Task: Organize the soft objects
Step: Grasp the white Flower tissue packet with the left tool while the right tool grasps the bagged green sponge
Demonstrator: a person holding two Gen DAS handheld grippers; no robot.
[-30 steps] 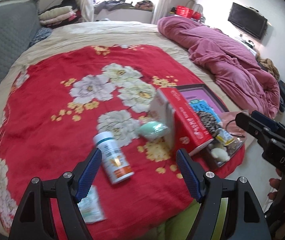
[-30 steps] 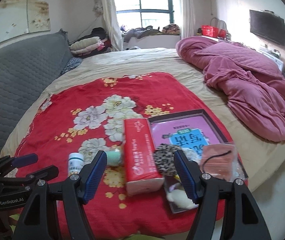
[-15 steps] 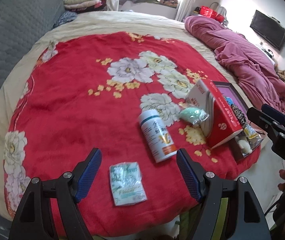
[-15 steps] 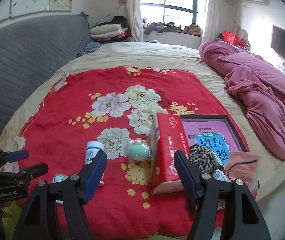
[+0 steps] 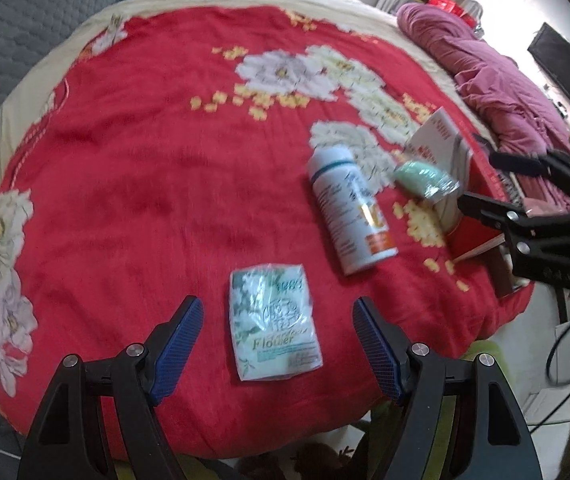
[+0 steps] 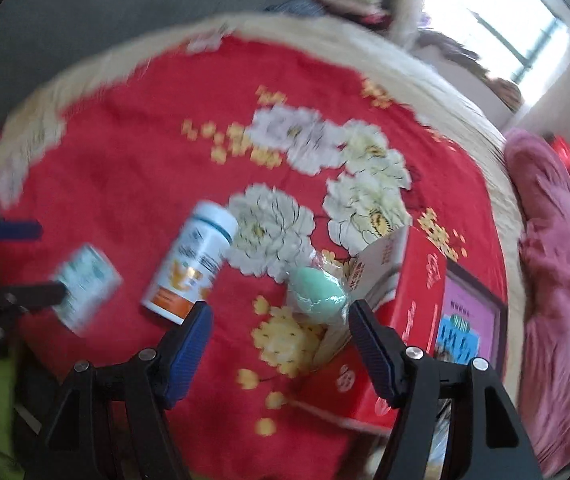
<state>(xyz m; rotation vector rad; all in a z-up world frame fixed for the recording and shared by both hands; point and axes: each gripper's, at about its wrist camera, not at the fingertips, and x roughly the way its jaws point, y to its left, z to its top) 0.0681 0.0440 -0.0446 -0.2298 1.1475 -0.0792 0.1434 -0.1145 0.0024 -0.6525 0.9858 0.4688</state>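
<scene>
my left gripper apart over tissue packet | my right gripper apart near green sponge | right view blurred | red box partly hidden

Bright window beyond the bed, grey quilted headboard, wall-mounted television

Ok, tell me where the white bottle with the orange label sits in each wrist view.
Left wrist: the white bottle lies right of centre, beyond the tissue packet.
Right wrist: the bottle lies left of centre, just above the left fingertip.
Shared landmark: the mint-green sponge beside the red box.
</scene>
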